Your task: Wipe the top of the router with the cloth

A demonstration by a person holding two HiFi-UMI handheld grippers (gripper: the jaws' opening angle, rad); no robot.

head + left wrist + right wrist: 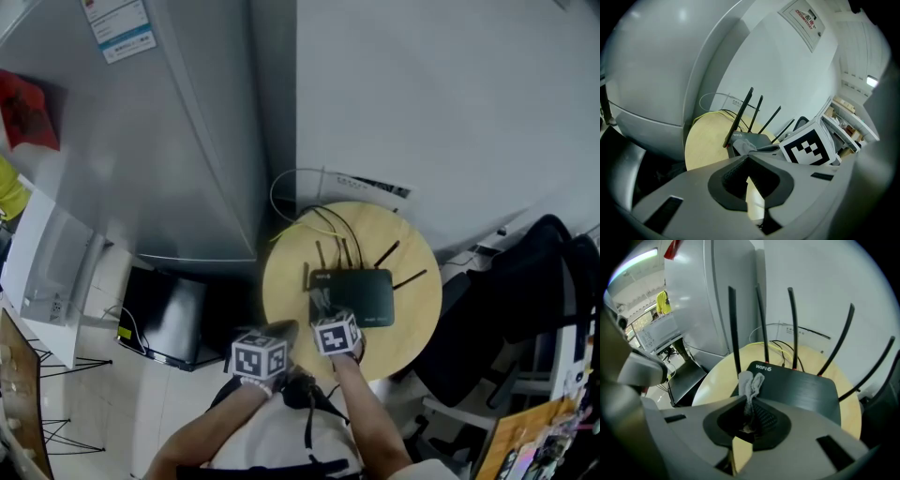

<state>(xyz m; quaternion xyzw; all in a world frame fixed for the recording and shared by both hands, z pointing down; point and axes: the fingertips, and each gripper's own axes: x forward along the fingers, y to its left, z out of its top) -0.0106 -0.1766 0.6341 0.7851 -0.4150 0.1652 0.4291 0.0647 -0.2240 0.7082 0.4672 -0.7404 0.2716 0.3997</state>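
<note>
The right tool (749, 401) clamps the grey cloth (751, 382) at the near-left corner of the black router (364, 296) on the round wooden table (286, 281), the left tool (747, 157) closed and empty beside it, a refrigerator (169, 141) to the router's left, a white wall (450, 94) behind.

Soft, even indoor light, brightest on the white wall (450, 94) and pale fridge (178, 141); the head view is slightly hazy and darker toward its lower edge. Both gripper views are fisheye circles with black corners, and straight lines bow near the rim. A strip light (635, 261) glares upper left in the right gripper view. The grey foreground nearest each lens is blurred; the router (797, 385) is sharp, faintly sheened.
</note>
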